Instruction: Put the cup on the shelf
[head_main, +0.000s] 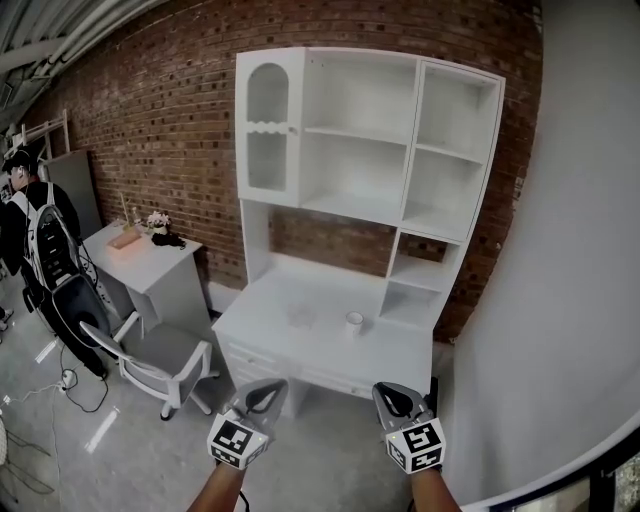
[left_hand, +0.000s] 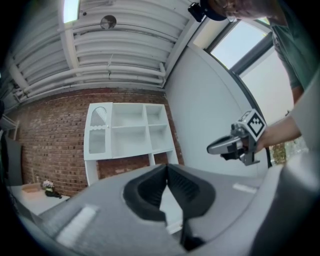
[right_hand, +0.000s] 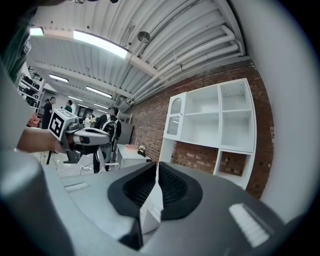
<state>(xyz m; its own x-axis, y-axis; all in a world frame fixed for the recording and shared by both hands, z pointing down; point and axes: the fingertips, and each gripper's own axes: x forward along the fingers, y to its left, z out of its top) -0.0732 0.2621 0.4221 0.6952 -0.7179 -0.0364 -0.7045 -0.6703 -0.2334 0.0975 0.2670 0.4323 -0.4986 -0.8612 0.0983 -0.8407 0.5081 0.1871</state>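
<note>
Ahead of both grippers and well apart from them, the cup (head_main: 354, 322) stands upright on the white table (head_main: 395, 352), nearer the right gripper (head_main: 392, 396), fingers parted a crack; left gripper (head_main: 263, 394) fingers closed, empty.

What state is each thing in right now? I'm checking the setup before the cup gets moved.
cup: upright on the desk, untouched.
left gripper: jaws shut, empty.
right gripper: jaws barely apart, empty.
arched cabinet door: closed.
open shelves: nothing on them.
office chair: unoccupied.
</note>
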